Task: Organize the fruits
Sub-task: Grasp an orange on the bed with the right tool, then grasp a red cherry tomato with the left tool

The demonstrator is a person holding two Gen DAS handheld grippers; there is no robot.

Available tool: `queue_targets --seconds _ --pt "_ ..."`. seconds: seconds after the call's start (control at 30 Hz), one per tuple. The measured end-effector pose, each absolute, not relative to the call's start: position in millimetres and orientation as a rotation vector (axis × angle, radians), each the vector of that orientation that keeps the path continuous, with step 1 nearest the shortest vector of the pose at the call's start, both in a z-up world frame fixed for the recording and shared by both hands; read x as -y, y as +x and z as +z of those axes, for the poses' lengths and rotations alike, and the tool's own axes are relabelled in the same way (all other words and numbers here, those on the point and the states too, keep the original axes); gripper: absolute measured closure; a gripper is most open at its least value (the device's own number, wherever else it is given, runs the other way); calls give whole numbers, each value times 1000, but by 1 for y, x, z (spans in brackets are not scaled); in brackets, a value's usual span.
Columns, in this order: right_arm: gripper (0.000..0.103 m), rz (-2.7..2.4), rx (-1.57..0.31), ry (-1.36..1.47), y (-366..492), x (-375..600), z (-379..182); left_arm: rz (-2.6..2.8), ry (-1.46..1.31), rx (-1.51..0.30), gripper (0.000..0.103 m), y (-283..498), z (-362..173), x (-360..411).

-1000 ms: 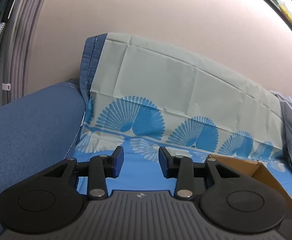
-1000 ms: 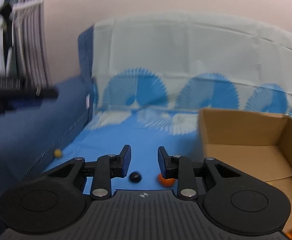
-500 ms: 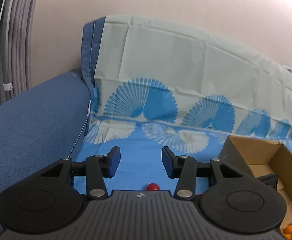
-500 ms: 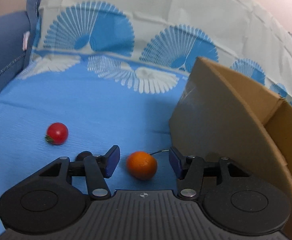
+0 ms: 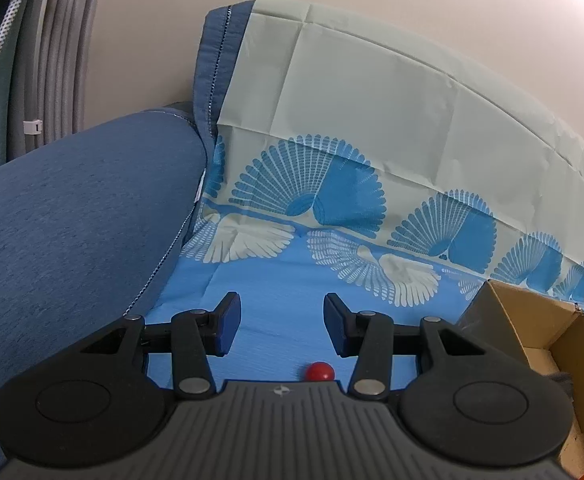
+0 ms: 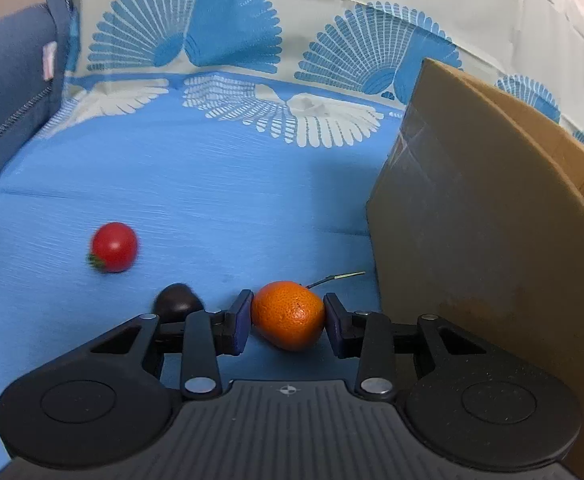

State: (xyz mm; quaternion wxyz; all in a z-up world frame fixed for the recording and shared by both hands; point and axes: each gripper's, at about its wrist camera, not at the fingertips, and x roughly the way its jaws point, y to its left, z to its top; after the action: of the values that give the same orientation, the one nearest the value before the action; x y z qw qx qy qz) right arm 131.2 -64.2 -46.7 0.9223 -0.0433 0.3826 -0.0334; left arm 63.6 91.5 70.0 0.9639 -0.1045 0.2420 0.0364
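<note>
In the right wrist view a small orange [image 6: 288, 314] lies on the blue cloth [image 6: 212, 200] between the pads of my right gripper [image 6: 286, 301]. Its jaws are closing and both pads touch the orange's sides. A dark round fruit [image 6: 176, 304] sits just left of the left finger. Farther left is a red cherry tomato [image 6: 114, 246]. My left gripper [image 5: 281, 312] hovers open over the cloth with nothing between its fingers. The red tomato [image 5: 320, 371] peeks out just above that gripper's body.
An open cardboard box [image 6: 472, 220] stands right beside the orange, its wall close to the right finger; the box [image 5: 532, 320] also shows at the right of the left wrist view. A blue sofa armrest [image 5: 72, 220] rises on the left. The patterned cloth drapes up the backrest.
My right gripper dropped toward the cloth, spread around the orange and narrowed onto it. My left gripper tipped downward and widened a little, bringing the tomato and box into view.
</note>
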Motion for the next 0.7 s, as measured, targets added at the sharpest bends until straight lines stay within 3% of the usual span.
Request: queue_targets --seconds 0.4,0.7 --pt "64 344 -801 -125 27 80 26 57 -274 -491 52 52 76 -98" --pt "64 343 -912 -189 13 77 -3 28 -256 -540 52 60 70 -88"
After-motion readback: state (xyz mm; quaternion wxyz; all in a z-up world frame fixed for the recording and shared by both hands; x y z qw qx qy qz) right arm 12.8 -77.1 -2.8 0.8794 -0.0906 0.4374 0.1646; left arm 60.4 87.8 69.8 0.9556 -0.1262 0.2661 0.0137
